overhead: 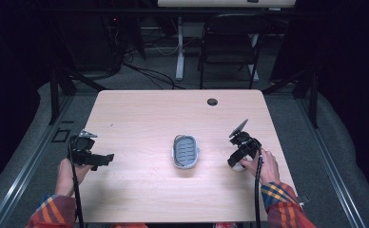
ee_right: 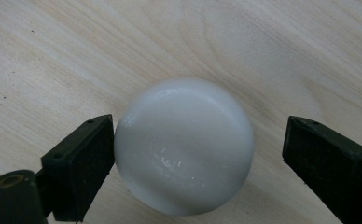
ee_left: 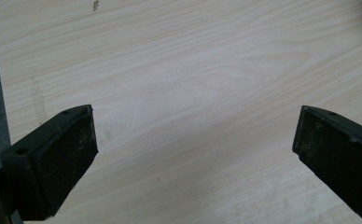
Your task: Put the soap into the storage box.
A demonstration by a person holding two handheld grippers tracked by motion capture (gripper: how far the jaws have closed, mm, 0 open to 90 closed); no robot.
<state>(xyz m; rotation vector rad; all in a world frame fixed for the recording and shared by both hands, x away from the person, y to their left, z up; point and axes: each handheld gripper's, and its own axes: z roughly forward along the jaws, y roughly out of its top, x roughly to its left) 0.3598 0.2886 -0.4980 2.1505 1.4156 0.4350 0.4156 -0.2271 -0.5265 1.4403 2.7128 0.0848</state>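
Centrally, grey soap dish (overhead: 186, 151) sits empty.

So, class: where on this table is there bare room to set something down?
The far half of the light wooden table is bare up to the dark grommet hole. Crowded: the grey oval slotted dish and right tool around a white ball.

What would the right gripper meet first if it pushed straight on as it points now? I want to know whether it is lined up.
The white rounded object, which sits between the right gripper's open jaws; one jaw looks close to touching it, the other stands apart.
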